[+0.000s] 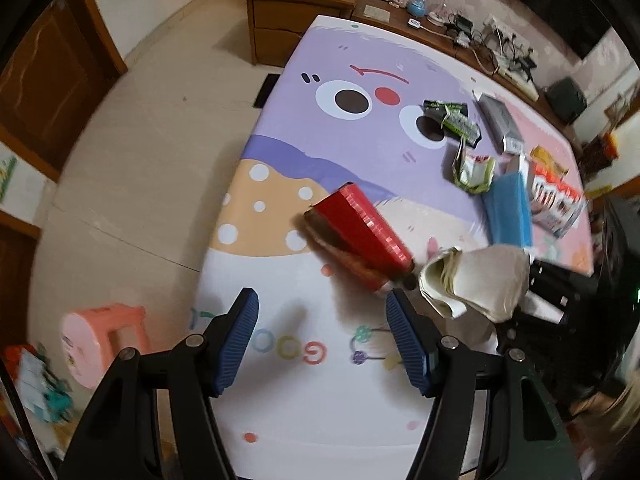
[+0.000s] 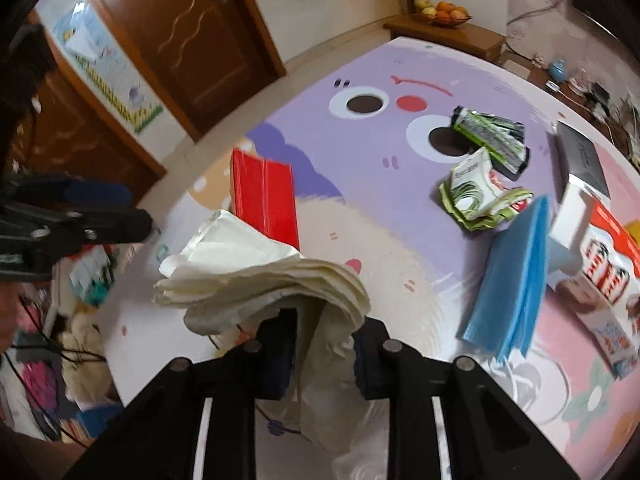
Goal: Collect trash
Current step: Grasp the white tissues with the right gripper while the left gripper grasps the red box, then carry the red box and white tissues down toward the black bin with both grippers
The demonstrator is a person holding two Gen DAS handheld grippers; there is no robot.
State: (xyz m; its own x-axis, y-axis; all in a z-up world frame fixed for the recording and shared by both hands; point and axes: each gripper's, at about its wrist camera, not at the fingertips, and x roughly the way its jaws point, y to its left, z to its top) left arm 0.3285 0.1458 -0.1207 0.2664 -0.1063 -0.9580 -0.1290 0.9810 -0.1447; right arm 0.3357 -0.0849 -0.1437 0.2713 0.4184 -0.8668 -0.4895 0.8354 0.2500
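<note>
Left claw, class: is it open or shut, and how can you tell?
Open. The left claw has its blue ribbed pads spread wide apart, with only the cartoon-printed tabletop visible between them.

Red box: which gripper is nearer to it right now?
Left. The open left gripper sits just short of the red box; the right gripper, clamping the white paper wad, is farther off.

The right tool (image 2: pixel 325 350) grips folded white paper (image 2: pixel 260 272) above the table (image 2: pixel 560 360).

black left gripper (image 1: pixel 322 340), ribbed blue pads (image 1: pixel 240 344), silver screws
</note>
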